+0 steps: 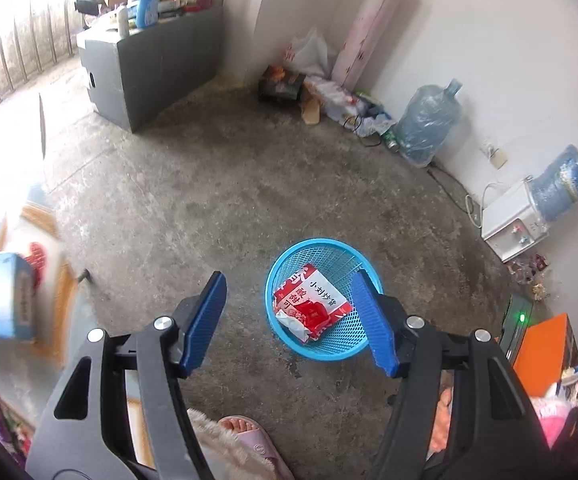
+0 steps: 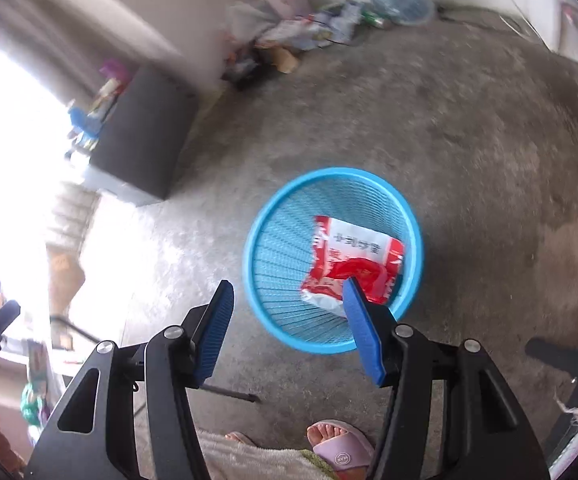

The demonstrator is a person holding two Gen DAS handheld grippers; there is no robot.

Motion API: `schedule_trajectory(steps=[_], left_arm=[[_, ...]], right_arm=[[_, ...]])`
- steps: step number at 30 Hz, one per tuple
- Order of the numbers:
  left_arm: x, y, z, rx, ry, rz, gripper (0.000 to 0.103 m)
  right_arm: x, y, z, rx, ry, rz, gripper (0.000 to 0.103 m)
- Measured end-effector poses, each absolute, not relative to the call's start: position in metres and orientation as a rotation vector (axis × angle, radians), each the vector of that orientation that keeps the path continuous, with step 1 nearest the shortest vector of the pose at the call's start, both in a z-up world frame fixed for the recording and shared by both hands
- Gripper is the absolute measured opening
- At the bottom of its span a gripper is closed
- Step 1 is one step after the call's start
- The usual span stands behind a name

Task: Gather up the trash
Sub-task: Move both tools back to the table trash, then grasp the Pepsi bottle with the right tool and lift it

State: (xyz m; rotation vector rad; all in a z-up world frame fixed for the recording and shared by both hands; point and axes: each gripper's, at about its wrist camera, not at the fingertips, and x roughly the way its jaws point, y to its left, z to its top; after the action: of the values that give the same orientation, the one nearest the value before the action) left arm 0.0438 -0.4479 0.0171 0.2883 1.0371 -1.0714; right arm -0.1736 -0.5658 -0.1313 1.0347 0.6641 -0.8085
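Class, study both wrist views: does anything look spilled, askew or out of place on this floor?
Yes. A heap of loose wrappers and bags lies strewn in the corner beside the water jug, uncollected. The red snack packet leans crumpled inside the blue basket, which stands upright. Both grippers are open, holding nothing.

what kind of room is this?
Probably a lived-in home utility or storage room: bare concrete floor, a spare water jug beside a countertop water dispenser, and household clutter piled in the corner.
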Motion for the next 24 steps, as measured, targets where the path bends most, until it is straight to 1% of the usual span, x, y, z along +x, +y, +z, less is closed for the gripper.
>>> schedule_trajectory(steps=[5,9,15,20,24], left_arm=[[0.054,-0.356,0.044,0.237,0.964,-1.041,0.061],[0.075,-0.272,0.063,0.178,0.892,-0.947,0.061],[0.104,-0.140,0.084,0.039,0.808,-0.720,0.061],[0.119,-0.049,0.084,-0.071,0.767,-0.573,0.061],[0.127,-0.010,0.069,-0.131,0.791,-0.508,0.061]], right_arm=[[-0.143,-0.528,-0.077,0.894,0.652,-0.640,0.056],[-0.112,-0.498,-0.047,0.819,0.650,-0.486,0.056],[-0.031,-0.436,-0.009,0.709,0.683,-0.213,0.056],[0.047,-0.370,0.013,0.672,0.737,0.059,0.056],[0.105,-0.307,0.018,0.647,0.822,0.258,0.056]])
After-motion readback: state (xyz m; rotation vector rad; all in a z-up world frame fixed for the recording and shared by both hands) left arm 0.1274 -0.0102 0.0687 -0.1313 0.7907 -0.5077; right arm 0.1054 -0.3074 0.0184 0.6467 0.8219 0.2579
